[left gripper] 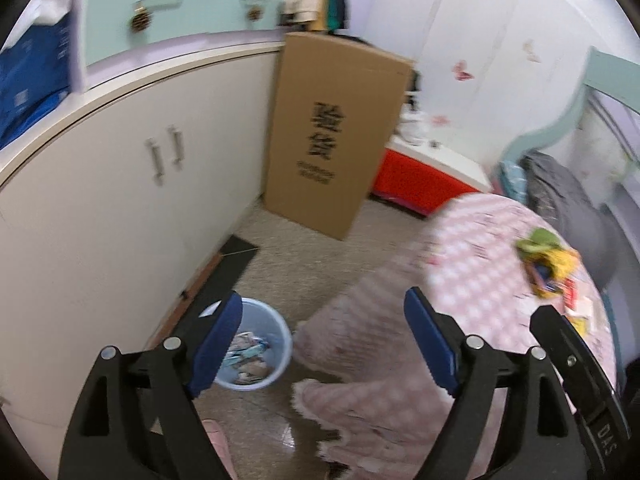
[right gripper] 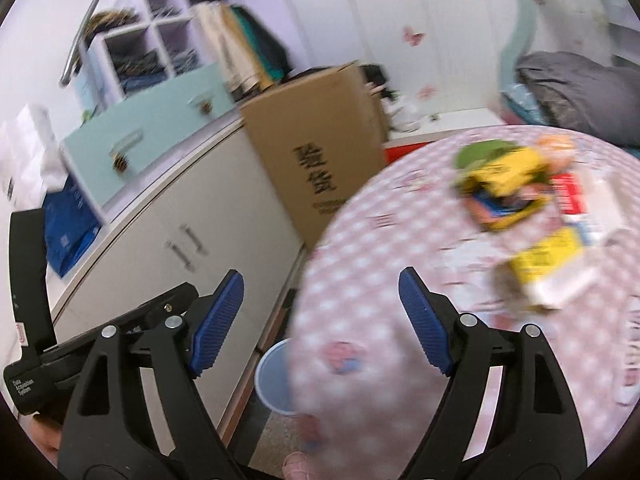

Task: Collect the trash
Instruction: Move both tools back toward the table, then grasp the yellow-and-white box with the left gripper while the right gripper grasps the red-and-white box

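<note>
Item: trash pile [right gripper: 516,200], loose wrappers and packets heaped on the round bench [right gripper: 360,280] with its pink checked cloth. Colours: yellow, green, orange, red, blue, white. One yellow packet [right gripper: 548,256] lies apart at the near edge of the heap, with a white packet just beside it. Both views are blurred; no print on any packet can be read. In the left wrist view the same heap [left gripper: 548,260] sits toward the far right side of the cloth.

Item: waste bin [left gripper: 256,344], pale blue, round, standing on the floor beside the bench's hanging cloth and near the white cabinet [left gripper: 120,200]. Crumpled wrappers, whitish and light blue, lie inside. In the right wrist view only part of its rim [right gripper: 272,376] shows past the cloth.

Writing: tall cardboard box [left gripper: 336,132] leaning by the cabinet bears two large black Chinese characters, "验货", with smaller unreadable lines beneath. The right device, seen from the left wrist view, shows the letters "DAS"; the left device's body carries small white lettering, too small to be sure of.

Left claw [left gripper: 324,344]: wide open, blue pads apart, holding nothing, raised over the floor between bin and cloth.

Right claw [right gripper: 320,320]: wide open, empty, held above the bench's near edge, pointed toward the heap, well apart from it.
</note>
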